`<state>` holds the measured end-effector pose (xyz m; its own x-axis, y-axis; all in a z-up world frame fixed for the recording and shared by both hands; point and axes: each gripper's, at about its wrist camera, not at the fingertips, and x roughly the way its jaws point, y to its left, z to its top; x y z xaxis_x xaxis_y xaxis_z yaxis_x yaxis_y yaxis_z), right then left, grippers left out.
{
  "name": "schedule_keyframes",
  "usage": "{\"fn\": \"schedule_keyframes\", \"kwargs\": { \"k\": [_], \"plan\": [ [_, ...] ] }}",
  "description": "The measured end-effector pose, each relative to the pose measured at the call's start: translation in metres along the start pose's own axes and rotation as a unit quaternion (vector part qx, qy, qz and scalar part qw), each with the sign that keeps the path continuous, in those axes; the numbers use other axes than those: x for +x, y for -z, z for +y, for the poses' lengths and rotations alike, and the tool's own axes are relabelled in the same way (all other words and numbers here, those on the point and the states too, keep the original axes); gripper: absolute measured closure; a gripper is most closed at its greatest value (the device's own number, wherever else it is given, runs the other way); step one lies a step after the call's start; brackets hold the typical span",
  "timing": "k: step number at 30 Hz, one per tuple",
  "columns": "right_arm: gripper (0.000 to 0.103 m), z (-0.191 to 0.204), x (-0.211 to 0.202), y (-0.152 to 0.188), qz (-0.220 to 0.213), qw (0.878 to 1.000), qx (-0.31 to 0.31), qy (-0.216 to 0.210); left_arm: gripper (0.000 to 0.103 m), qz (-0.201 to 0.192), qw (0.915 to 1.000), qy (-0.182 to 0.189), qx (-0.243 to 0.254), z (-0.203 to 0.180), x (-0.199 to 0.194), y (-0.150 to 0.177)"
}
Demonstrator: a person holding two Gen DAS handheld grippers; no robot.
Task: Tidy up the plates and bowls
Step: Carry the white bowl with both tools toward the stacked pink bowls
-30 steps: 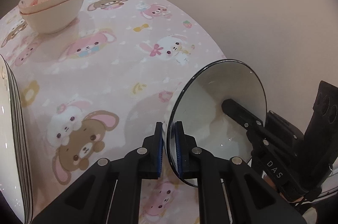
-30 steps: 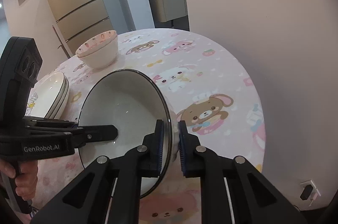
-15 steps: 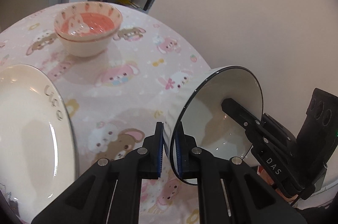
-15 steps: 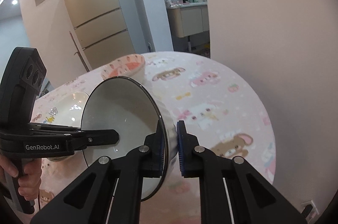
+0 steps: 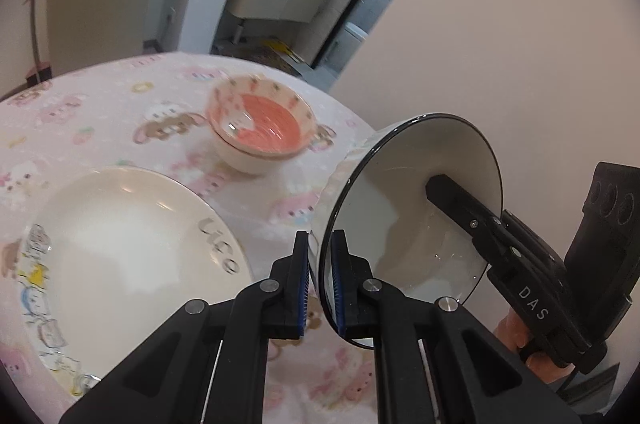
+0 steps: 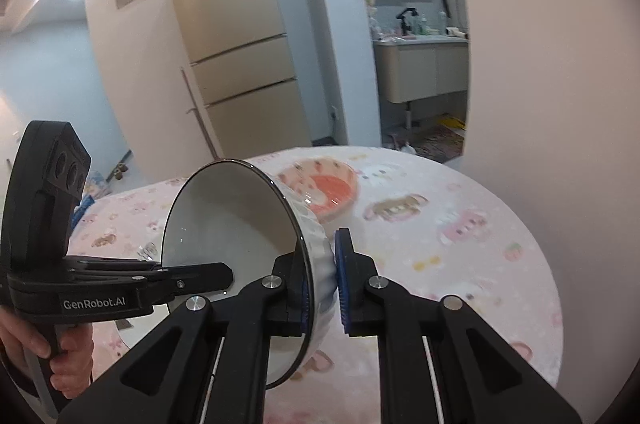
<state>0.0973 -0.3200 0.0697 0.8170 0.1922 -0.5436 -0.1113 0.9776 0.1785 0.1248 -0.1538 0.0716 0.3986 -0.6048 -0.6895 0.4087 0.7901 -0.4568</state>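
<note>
A white bowl with a black rim hangs above the table, held by both grippers at opposite sides of its rim. My left gripper is shut on the near rim; my right gripper is shut on the other side of the same bowl. Beyond it, stacked pink carrot-pattern bowls stand on the table, and they also show in the right wrist view. A stack of white plates lies at the left.
The round table has a pink cartoon-animal cloth. A plain wall runs close along its right side. A fridge and a sink cabinet stand in the room beyond.
Both grippers have lifted the white bowl higher and carried it toward the pink bowls. The views tilted up, so the plates and pink bowls now sit lower and nearer.
</note>
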Motion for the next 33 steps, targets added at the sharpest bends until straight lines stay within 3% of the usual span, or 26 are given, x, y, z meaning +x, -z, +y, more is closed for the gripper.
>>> {"fn": "schedule_keyframes", "kwargs": {
  "k": [5,18,21,25,33],
  "plan": [
    [0.092,0.022,0.014,-0.029,-0.022,0.999,-0.033,-0.010,0.092,-0.028,0.9994,-0.014,-0.014,0.014,-0.017,-0.022],
    [0.090,0.027,0.055,-0.121,-0.038,0.999,-0.023,-0.030,0.092,-0.084,0.9964,-0.012,-0.010,0.031,-0.022,-0.113],
    [0.090,0.021,0.066,-0.126,-0.038,0.999,-0.009,-0.035,0.092,-0.090,0.9958,-0.013,-0.012,0.037,-0.013,-0.124],
    [0.089,0.025,0.087,-0.123,-0.016,0.999,-0.023,-0.014,0.091,-0.079,0.9964,-0.013,-0.027,0.051,0.010,-0.122],
    [0.090,0.021,0.117,-0.117,0.029,0.999,-0.019,-0.015,0.091,-0.054,0.9974,-0.014,-0.046,0.075,0.034,-0.122]
  ]
}}
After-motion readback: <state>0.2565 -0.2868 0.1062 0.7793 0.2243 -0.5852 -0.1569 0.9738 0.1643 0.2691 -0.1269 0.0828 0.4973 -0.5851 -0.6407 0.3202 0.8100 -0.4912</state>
